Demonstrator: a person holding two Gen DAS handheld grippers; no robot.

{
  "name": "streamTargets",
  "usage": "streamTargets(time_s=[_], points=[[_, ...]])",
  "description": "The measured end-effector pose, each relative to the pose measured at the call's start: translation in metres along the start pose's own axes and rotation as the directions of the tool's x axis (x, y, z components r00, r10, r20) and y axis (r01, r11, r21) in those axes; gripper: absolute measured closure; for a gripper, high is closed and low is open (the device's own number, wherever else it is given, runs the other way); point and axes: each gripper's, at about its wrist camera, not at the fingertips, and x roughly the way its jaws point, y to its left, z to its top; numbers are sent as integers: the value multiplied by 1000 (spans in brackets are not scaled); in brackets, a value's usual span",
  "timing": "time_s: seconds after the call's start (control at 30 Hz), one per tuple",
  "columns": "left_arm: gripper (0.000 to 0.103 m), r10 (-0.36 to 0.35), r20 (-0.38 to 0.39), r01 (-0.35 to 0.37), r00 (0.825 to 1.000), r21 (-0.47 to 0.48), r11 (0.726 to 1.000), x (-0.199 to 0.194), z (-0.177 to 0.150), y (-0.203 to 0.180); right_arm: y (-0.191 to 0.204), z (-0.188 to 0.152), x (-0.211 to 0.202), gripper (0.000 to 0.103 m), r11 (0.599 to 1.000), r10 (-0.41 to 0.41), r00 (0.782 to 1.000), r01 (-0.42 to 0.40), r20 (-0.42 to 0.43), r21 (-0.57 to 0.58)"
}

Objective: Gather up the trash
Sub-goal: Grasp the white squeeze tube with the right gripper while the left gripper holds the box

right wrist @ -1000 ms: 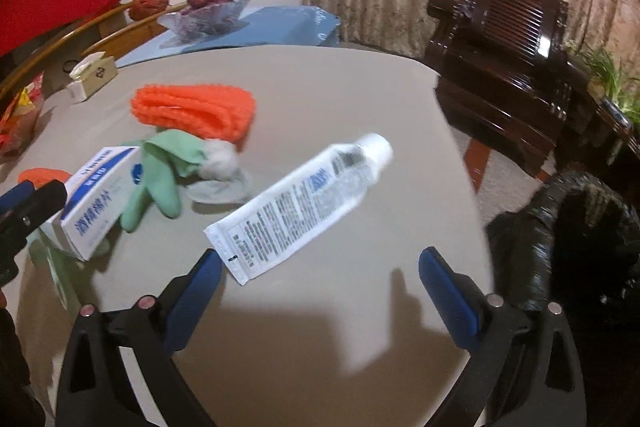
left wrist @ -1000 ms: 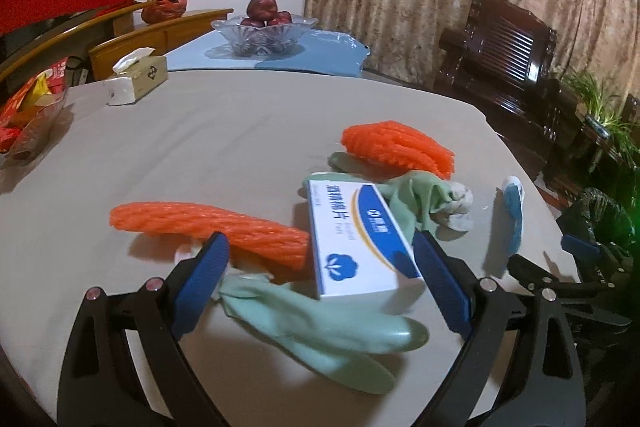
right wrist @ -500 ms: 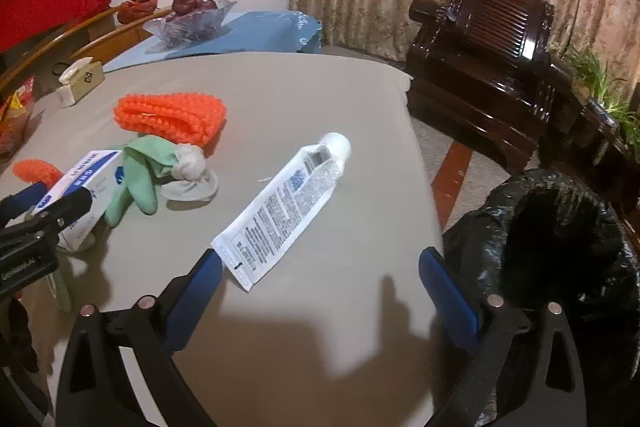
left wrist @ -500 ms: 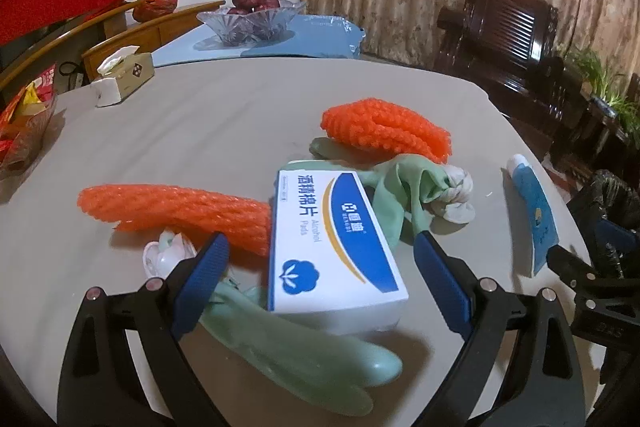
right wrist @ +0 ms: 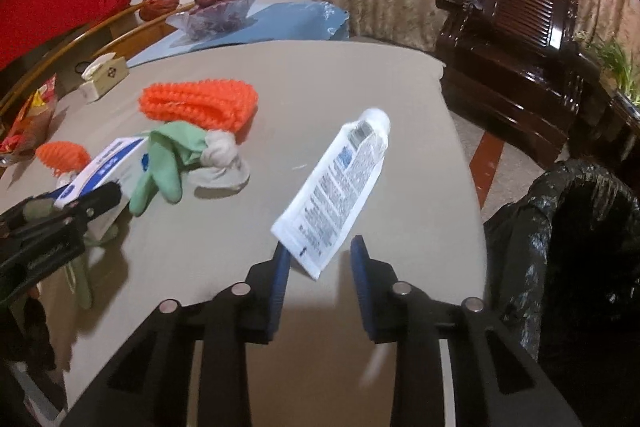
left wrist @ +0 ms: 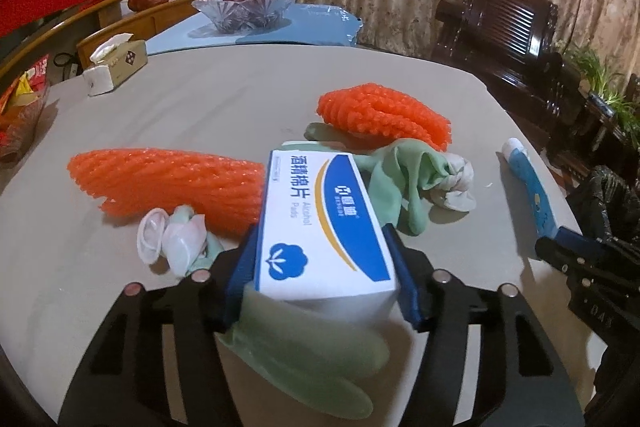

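Note:
A white and blue alcohol pad box [left wrist: 320,219] sits between the blue pads of my left gripper [left wrist: 320,231], whose jaws are closing; both pads touch its sides. Under it lies a green glove [left wrist: 312,359]. Around it on the grey table [left wrist: 200,99] are two orange foam nets [left wrist: 172,183] [left wrist: 384,115], a second green glove with a white wad [left wrist: 412,175] and crumpled white bits [left wrist: 172,235]. My right gripper [right wrist: 319,245] is closing around the flat end of a white tube [right wrist: 340,183]; the left pad touches it, and a gap shows at the right pad.
A bin lined with a black bag [right wrist: 580,227] stands off the table's right edge. At the far side are a tissue box [left wrist: 116,67], a glass fruit bowl [left wrist: 248,11] on a blue mat, and snack packets [left wrist: 20,107]. A dark wooden chair [right wrist: 520,39] stands behind.
Both grippers have narrowed from wide open. The left pads now touch the sides of the box. The right pads have come in around the tube's flat end.

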Motion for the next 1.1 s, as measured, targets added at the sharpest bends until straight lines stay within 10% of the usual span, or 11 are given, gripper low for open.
streamTargets(time_s=[0.2, 0.7, 0.8, 1.0, 1.1], points=[[47, -11, 4, 11, 1000, -18, 1000, -5, -1, 1, 0, -5, -8, 36, 999, 33, 999, -33, 5, 22], [47, -11, 17, 12, 1000, -23, 1000, -4, 4, 4, -1, 34, 44, 26, 989, -54, 998, 56, -21, 134], [47, -13, 17, 13, 1000, -25, 1000, -3, 4, 3, 2, 37, 47, 53, 993, -52, 998, 53, -21, 104], [47, -21, 17, 22, 1000, -26, 999, -4, 5, 4, 1, 29, 37, 58, 999, -6, 1000, 7, -18, 53], [47, -29, 18, 30, 999, -24, 999, -8, 3, 5, -1, 20, 23, 77, 999, 25, 1000, -24, -16, 28]])
